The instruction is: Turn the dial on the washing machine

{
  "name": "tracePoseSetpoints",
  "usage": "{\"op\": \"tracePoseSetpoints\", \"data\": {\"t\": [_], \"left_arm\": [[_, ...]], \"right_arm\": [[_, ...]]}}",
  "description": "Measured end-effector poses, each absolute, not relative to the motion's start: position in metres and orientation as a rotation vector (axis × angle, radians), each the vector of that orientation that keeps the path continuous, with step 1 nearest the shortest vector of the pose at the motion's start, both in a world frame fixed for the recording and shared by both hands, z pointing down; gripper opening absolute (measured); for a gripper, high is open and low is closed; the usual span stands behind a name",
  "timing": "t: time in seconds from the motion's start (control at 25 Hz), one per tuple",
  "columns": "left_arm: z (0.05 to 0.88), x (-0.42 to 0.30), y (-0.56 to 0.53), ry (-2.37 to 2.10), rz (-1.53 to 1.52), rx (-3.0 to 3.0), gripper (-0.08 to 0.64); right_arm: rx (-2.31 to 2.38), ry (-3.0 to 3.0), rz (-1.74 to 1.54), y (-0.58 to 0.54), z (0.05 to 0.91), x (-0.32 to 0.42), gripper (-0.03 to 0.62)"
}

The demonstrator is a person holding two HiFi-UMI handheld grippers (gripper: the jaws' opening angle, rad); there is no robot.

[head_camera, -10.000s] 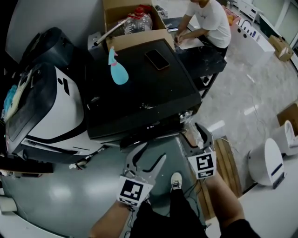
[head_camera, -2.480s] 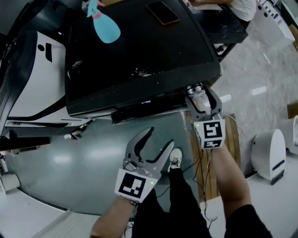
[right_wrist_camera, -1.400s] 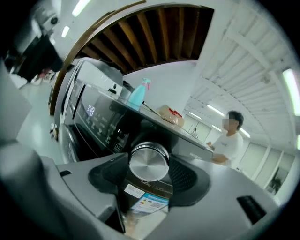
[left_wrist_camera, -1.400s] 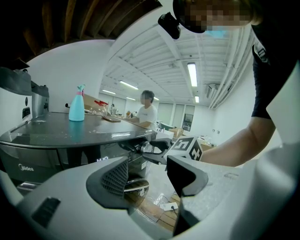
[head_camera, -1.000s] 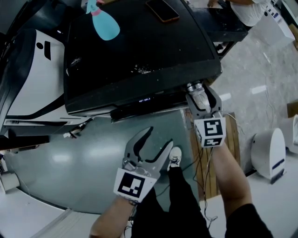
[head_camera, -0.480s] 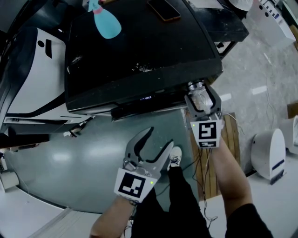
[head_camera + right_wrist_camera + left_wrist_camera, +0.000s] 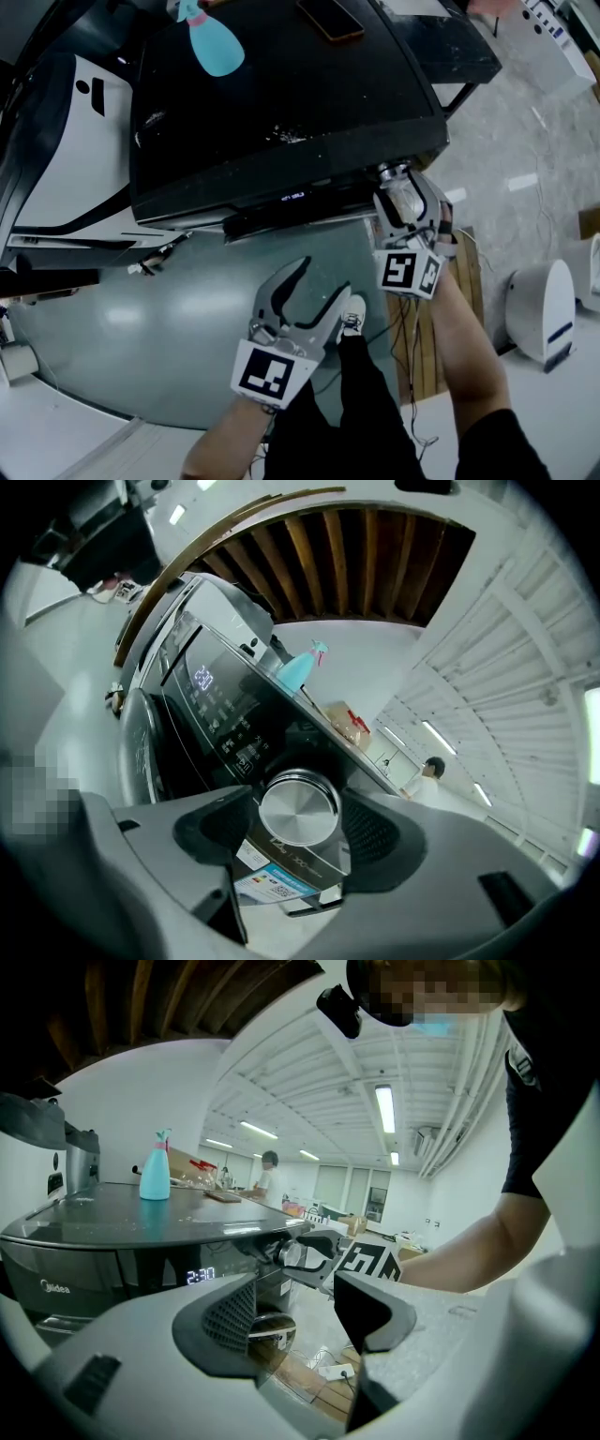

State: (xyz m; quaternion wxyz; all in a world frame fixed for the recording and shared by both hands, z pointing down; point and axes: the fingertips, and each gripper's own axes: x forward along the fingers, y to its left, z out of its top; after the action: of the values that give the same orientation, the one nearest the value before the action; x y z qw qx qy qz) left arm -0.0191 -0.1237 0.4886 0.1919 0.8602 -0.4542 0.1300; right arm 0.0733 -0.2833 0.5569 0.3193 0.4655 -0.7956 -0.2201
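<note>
Your right claw has just been opening and straddles the round brushed-metal dial, jaws released beside its rim. The dial sits at the right end of the front of the black washing machine. Roll before clenching and the jaws may skid round the smooth metal. Your left claw hangs released, empty.

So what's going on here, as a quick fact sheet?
appliance: dark washing machine, display lit
dial: silver, at the right end of the front panel
right hand-held gripper: jaws have just been opening, with the dial between them
left hand-held gripper: open, empty, held back from the machine
on top: blue spray bottle, phone
</note>
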Motion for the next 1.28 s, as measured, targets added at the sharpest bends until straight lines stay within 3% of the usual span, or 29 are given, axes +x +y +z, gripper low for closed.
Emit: {"op": "tracePoseSetpoints", "data": {"t": [0.4,0.8,1.28], "left_arm": [[0.489,-0.02,-0.124,-1.277,0.371,2.416,0.239],[0.49,-0.022,-0.122,-1.28,0.369,2.411,0.239],[0.485,-0.027,-0.124,-1.284,0.361,2.414,0.239]], "right_arm": [[1.22,-2.092,-0.581,-0.286,0.558,0.074,0.267],[1.372,-2.388,0.035,-0.29,0.554,0.083,0.264],[1.394,-2.375,-0.026,-0.283,0.546,0.082,0.276]]}}
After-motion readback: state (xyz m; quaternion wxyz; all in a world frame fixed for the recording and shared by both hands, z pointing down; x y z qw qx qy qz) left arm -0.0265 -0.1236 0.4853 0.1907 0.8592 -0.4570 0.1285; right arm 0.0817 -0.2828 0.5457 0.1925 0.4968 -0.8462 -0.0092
